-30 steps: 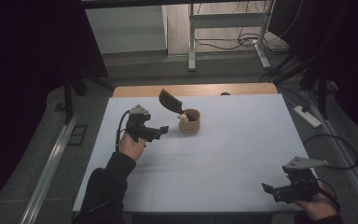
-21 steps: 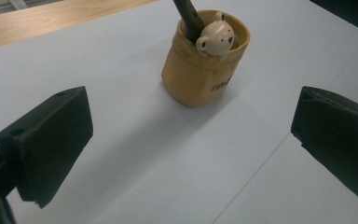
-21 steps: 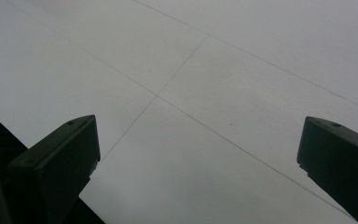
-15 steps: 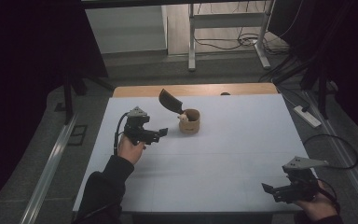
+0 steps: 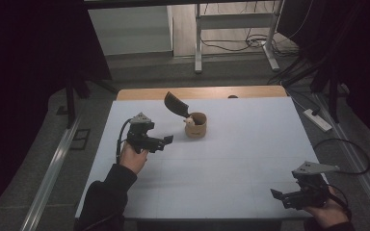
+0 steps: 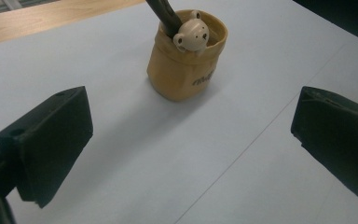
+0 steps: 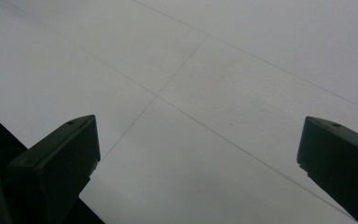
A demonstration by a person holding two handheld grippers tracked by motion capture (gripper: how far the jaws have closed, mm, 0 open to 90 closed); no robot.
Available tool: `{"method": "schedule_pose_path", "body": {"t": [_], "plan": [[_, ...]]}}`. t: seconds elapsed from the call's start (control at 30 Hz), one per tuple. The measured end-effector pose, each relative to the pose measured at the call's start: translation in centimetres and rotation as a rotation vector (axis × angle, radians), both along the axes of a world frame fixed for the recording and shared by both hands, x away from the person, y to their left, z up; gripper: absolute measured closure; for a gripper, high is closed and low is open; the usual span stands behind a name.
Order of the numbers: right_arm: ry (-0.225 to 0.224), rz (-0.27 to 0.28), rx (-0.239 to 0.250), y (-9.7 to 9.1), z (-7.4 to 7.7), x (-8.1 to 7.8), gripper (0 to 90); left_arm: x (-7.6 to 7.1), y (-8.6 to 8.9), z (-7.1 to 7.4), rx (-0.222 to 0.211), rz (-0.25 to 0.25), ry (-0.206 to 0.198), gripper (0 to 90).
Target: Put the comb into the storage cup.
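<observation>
My left gripper (image 5: 167, 139) has its jaws spread wide with nothing between them, aimed at the tan cup (image 6: 186, 58) just ahead on the white table (image 5: 231, 159). My right gripper (image 5: 277, 195) is wide open too, well apart near the table's edge. The cup looks soft, light and tippy with the dark spatula (image 5: 176, 104) leaning out of it, so I'd pinch it low across its walls.

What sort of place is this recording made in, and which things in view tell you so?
Probably a lab or workshop set up for recording. A white-topped table stands on a bare grey floor, loose cables trail past a metal frame, and a power strip lies beside the table.
</observation>
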State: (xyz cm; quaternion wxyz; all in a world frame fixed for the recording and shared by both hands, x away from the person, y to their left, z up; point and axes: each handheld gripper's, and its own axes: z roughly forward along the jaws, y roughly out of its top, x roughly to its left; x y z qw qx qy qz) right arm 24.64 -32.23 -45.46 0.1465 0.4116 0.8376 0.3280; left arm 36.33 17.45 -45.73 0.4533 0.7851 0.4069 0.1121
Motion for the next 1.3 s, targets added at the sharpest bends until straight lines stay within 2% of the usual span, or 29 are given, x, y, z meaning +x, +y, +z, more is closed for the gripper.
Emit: {"method": "schedule_pose_path", "body": {"t": [0.67, 1.3], "plan": [[-0.001, -0.002, 0.0, 0.0, 0.0, 0.0, 0.0, -2.3, 0.3, 0.0, 0.012, -0.008, 0.006, 0.0], [-0.002, -0.004, 0.0, 0.0, 0.0, 0.0, 0.0, -4.6, 0.7, 0.2, 0.047, 0.026, 0.01, 0.0]]}}
